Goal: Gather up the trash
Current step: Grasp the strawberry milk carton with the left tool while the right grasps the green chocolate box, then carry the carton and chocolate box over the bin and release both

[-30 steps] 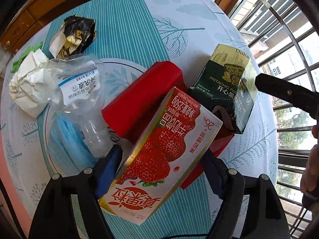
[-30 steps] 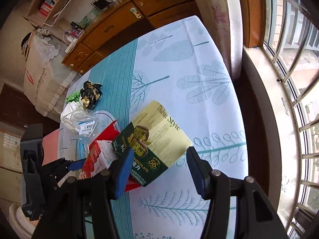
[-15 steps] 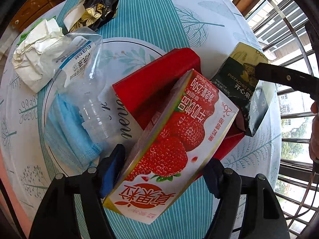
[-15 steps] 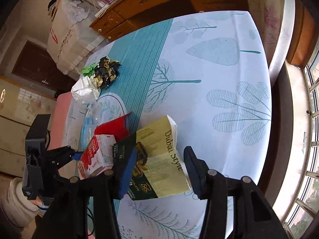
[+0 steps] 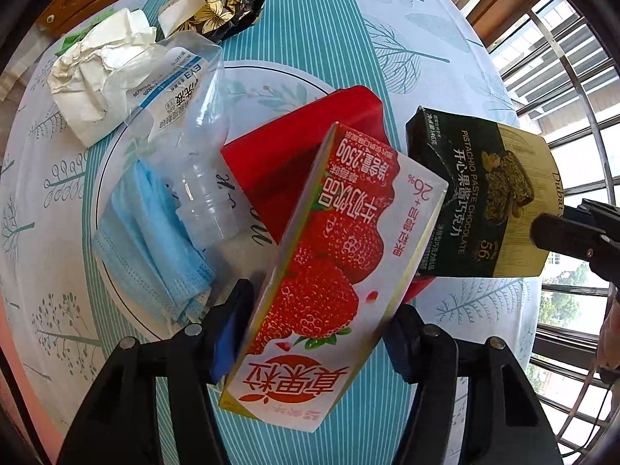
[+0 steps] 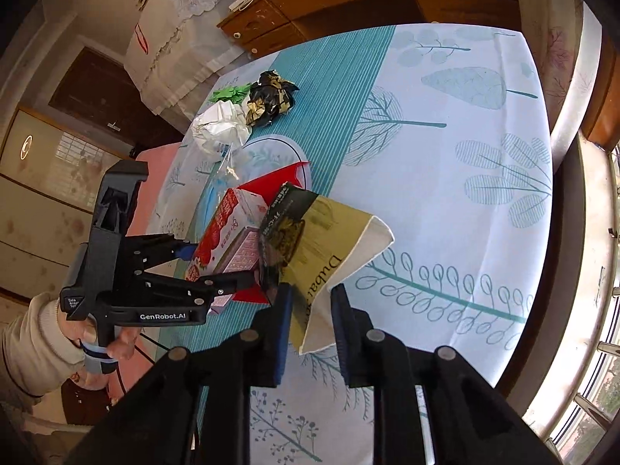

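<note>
Trash items lie gathered on and around a white round plate with a dark rim line [image 5: 97,209], which rests on a teal-and-white leaf-print tablecloth [image 5: 310,38].

**Gripper state**
- Left gripper [image 5: 317,333]: the jaws are closing around a red-and-white strawberry milk carton [image 5: 333,255]. The carton fills the gap between the blue pads; whether both pads press on it yet cannot be told for certain.
- Right gripper [image 6: 310,310]: the jaws are closing on the gold end of a flattened dark green and gold chocolate box [image 6: 310,240], which stands between the pads, tilted above the cloth.

**Progress (judged from the layout)**
- Two items are being picked up, one per gripper.
- No bin or bag is visible, so no item can be confirmed as disposed of.
- Everything else remains to be collected.

**Item count**
- One red flat cardboard piece [image 5: 294,147], under the carton and partly on the plate.
- One clear crushed plastic bottle with a blue-and-white label [image 5: 186,124], on the plate.
- One light blue face mask [image 5: 151,240], on the plate beside the bottle.
- One crumpled white paper wad [image 5: 97,69], touching the bottle.
- One crumpled black-and-gold wrapper [image 5: 224,4], near the wad.
- One green scrap [image 6: 228,93] (small, kind unclear).
</note>
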